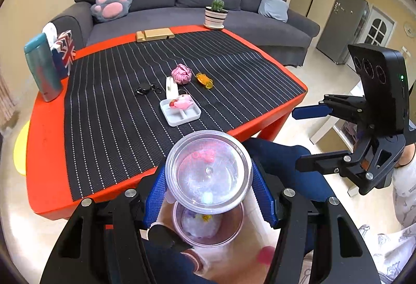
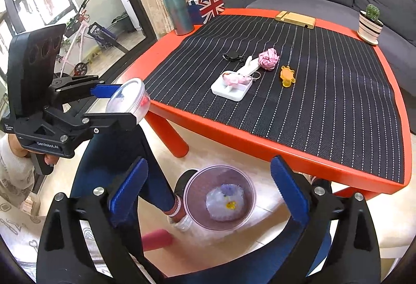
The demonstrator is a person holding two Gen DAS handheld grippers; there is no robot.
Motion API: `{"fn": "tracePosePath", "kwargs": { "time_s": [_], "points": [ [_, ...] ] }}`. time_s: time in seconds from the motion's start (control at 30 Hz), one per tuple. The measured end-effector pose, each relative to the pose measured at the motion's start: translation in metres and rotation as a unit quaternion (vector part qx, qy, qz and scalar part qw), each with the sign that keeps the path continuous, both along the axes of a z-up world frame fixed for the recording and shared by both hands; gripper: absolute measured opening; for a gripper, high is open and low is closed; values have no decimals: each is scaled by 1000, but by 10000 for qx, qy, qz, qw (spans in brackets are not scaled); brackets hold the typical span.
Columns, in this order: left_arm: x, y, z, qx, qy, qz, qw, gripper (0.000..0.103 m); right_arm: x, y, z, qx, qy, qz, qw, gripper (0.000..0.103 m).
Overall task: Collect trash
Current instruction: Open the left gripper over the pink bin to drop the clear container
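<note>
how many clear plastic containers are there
2: a lidded container gripped in the left gripper off the table's edge, and a bin on the floor below, holding trash. Others may be hidden.

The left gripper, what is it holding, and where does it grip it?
The left gripper holds a clear plastic lid by opposite sides of its rim. The right gripper holds nothing.
</note>
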State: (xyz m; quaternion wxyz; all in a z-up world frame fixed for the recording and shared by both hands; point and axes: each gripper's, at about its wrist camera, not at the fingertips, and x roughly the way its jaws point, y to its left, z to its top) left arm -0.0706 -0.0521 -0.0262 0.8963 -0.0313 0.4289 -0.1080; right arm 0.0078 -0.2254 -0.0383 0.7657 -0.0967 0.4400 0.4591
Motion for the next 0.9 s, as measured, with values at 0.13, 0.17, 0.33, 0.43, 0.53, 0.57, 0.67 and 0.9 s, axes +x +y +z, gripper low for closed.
{"fn": "tracePosePath", "kwargs": {
  "time_s": [0.13,0.17,0.33,0.43,0.53,0.57,0.67,0.9],
  "points": [
    [1,-4,0,16,14,-55,10000,60,0,-2,1,15,-15,-58,10000,94],
    [1,-5,0,21,21,-69,10000,60,1,-3,1,20,-20,-77,10000,94],
    [1,-8,0,26,34,-115,9999,60,2,-10,4,48,-61,-174,9998,94],
    [1,-11,0,-1,34,-144,9999,60,3,-13,6,70,-77,-217,9997,94],
    [1,-12,0,-59,37,-164,9998,67,4,-16,7,88,-89,-252,9996,94],
    [2,-12,-1,-73,22,-152,9999,75,4,-17,7,94,-87,-261,9996,94],
    [1,-10,1,-107,-103,-58,9999,90,5,-18,6,90,-76,-288,9995,94],
    [5,-5,-3,-134,9,115,9998,94,4,-19,5,88,-57,-311,9995,94]
  ]
}}
